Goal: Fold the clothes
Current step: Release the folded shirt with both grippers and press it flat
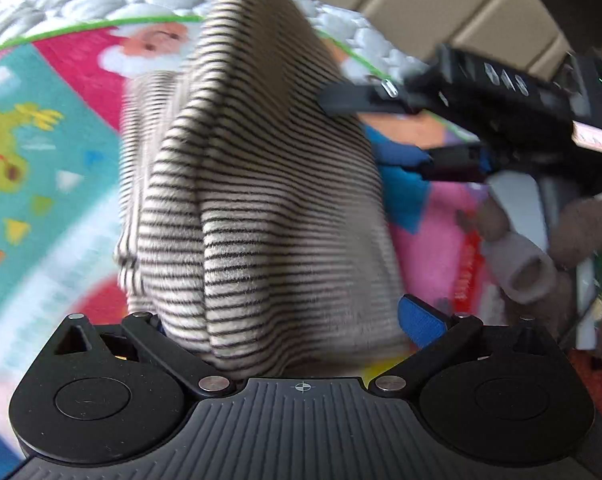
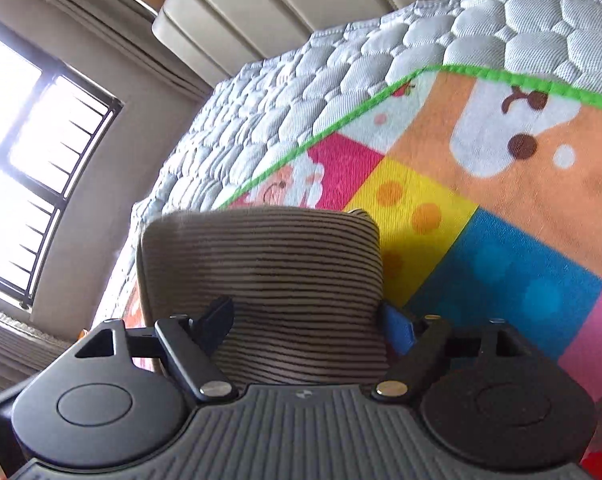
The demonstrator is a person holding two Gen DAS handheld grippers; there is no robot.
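The striped garment (image 1: pixel 261 200) fills both claws' forward path; bare colourful mat (image 2: pixel 501 208) lies open beside it.

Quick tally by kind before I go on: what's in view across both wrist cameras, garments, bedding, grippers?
Striped garments: 1, the striped garment, held up by both grippers.
Play blankets: 1, the cartoon blanket.
Quilted mattresses: 1, the white mattress.
Grippers: 2, left gripper and right gripper, jaws closed on the fabric.
Total: 5.
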